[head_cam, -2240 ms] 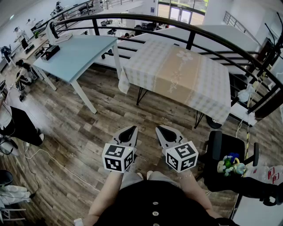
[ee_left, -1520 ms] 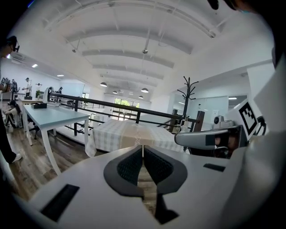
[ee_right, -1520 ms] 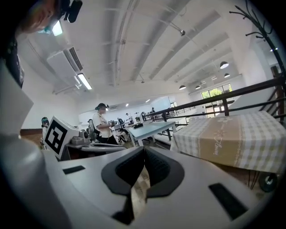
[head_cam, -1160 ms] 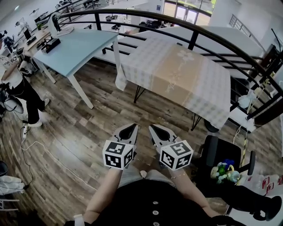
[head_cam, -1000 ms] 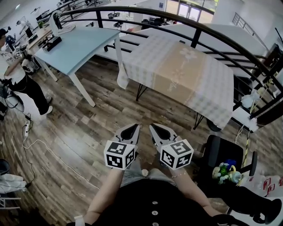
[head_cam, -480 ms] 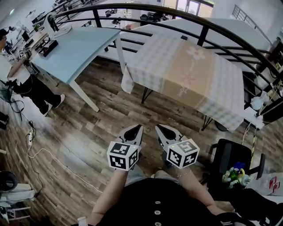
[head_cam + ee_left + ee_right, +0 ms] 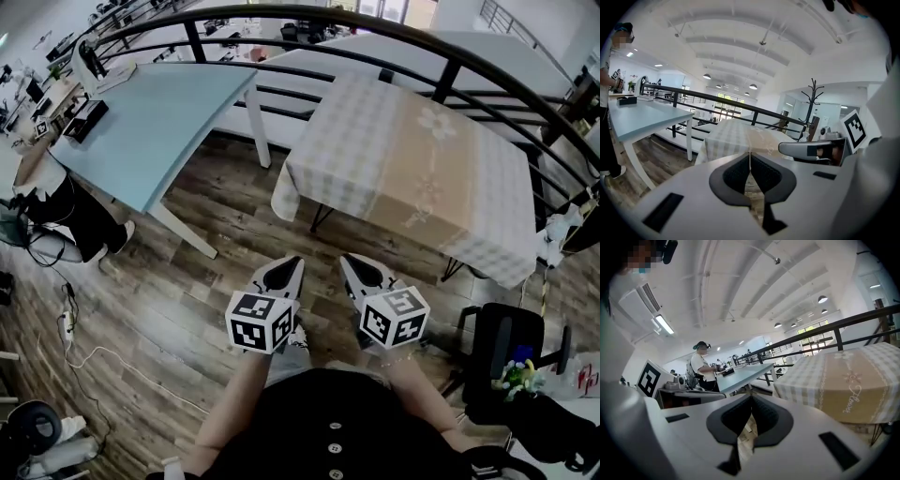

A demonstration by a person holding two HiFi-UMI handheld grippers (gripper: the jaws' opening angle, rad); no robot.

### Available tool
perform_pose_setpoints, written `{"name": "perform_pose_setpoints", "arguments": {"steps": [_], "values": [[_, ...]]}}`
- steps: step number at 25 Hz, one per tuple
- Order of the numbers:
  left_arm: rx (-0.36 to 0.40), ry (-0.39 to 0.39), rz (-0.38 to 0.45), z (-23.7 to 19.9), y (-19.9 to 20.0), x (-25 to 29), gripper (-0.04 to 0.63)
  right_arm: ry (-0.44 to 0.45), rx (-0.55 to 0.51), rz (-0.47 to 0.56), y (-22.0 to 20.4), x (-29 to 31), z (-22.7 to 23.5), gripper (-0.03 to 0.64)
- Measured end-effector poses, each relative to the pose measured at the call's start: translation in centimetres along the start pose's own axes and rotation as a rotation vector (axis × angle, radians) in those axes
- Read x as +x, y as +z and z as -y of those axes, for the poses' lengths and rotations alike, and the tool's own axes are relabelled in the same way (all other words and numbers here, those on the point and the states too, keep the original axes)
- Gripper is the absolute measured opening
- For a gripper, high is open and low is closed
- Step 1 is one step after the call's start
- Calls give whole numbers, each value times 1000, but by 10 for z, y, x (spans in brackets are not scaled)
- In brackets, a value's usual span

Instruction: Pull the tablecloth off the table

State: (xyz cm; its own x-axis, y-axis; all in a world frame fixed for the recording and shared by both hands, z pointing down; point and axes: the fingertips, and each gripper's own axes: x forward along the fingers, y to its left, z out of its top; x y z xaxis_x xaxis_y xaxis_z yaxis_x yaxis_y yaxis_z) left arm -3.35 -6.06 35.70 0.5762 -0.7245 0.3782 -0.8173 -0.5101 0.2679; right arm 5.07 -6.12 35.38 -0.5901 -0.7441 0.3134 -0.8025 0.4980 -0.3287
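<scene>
A checked tablecloth [image 7: 412, 164] with a tan middle stripe and flower print covers a table ahead of me; its edges hang down over the sides. It also shows in the left gripper view as the tablecloth [image 7: 733, 138] and in the right gripper view as the tablecloth [image 7: 843, 376]. My left gripper [image 7: 294, 262] and right gripper [image 7: 347, 260] are held side by side over the wooden floor, short of the table's near edge. Both are shut with nothing between the jaws. Neither touches the cloth.
A light blue table [image 7: 150, 112] stands to the left. A curved black railing [image 7: 394, 33] runs behind both tables. A black chair [image 7: 502, 352] with a small toy is at the right. A person [image 7: 56, 202] stands at the far left; cables [image 7: 70, 323] lie on the floor.
The view has moved forward: the covered table now lies closer and more central. Both grippers stay shut and side by side. The person at left has shifted.
</scene>
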Motion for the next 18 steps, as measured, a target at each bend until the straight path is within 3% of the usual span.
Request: {"name": "perform_pose_setpoints", "arguments": {"steps": [7,18], "values": [[26,-82,-64,-52,12,33,20,-104,20,7,12,41,13,27],[-6,-156,-145,-73,-3,66,20,-181,120,-61,-7,64,40,28]]}}
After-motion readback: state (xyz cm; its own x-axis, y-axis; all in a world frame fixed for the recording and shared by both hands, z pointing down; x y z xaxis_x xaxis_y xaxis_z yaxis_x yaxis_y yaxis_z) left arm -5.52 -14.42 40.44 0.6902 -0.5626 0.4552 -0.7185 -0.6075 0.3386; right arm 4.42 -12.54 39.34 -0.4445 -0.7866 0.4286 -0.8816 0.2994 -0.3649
